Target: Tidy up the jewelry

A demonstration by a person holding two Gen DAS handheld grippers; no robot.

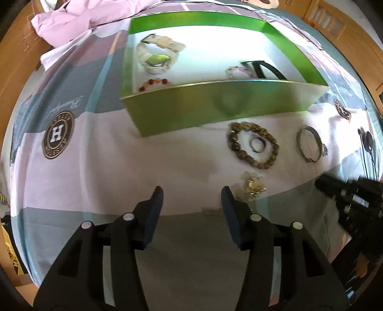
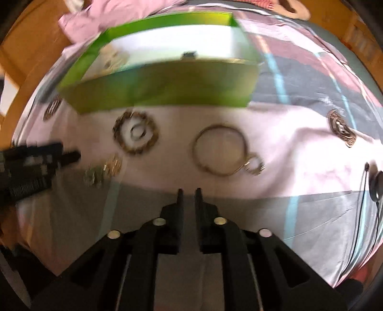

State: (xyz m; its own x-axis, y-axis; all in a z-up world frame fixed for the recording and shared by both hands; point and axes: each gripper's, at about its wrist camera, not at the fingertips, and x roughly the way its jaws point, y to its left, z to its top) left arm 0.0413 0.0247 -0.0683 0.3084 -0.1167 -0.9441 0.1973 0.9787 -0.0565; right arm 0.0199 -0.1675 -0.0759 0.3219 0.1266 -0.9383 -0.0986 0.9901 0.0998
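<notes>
A green box (image 1: pixel 215 105) with a white inside stands on the bed; it holds a watch (image 1: pixel 158 61), a red bead bracelet (image 1: pixel 155 83), a pink bracelet (image 1: pixel 239 71) and a black piece (image 1: pixel 261 69). In front of it lie a brown bead bracelet (image 1: pixel 253 146) around a small ring (image 1: pixel 258 144), a metal bangle (image 1: pixel 310 144) and a gold trinket (image 1: pixel 253 185). My left gripper (image 1: pixel 191 198) is open and empty, just left of the trinket. My right gripper (image 2: pixel 189 195) is nearly closed and empty, just short of the bangle (image 2: pixel 219 150). The box (image 2: pixel 162 88) and bead bracelet (image 2: pixel 136 135) look blurred there.
The patterned bedsheet (image 1: pixel 95 167) covers the bed. A pink duvet (image 1: pixel 79 21) lies bunched at the back left. A black earpiece with cord (image 2: pixel 375 184) lies at the right. A wooden bed frame (image 1: pixel 347 36) runs round the edge. My right gripper's body (image 1: pixel 354 193) shows at right.
</notes>
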